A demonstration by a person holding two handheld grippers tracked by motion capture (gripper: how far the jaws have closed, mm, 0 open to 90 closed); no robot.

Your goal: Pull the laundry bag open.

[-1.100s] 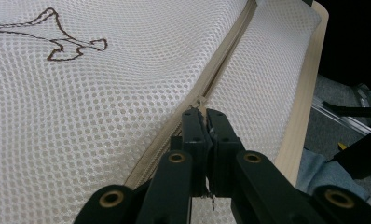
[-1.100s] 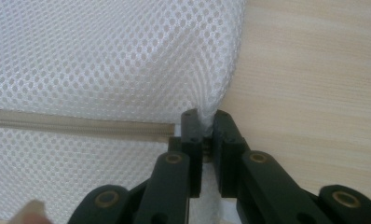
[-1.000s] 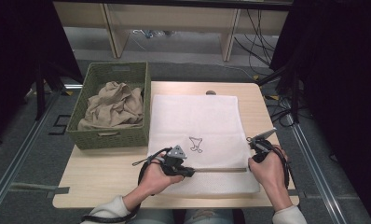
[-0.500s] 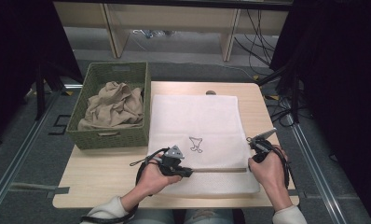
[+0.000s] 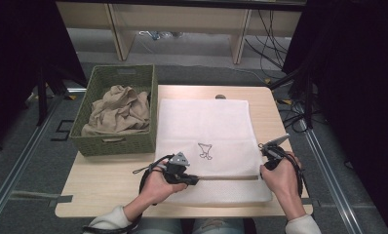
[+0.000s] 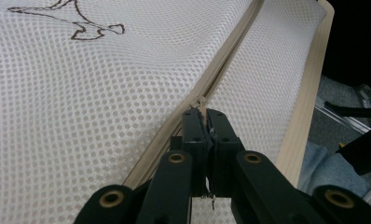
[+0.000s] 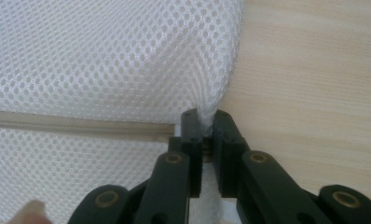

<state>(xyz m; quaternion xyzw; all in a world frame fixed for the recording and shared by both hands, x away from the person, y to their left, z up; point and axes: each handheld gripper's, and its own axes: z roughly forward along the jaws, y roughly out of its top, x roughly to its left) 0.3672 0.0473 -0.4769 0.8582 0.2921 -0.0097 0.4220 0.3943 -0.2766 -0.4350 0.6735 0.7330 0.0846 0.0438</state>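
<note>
Pinching the zipper pull (image 6: 203,103), our left gripper (image 5: 192,179) hides it; our right gripper (image 5: 263,165) clamps the mesh bag (image 5: 206,126) at the worktop's (image 5: 104,180) lower centre; its dark emblem (image 5: 204,150) carries no legible writing.

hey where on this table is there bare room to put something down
Bare wood shows on the table in front of the green basket, left of the left claw. Narrower strips run beyond the white mesh bag and along its right edge. The middle is crowded: the bag covers it, and both claws, including the right claw, clamp it.
</note>
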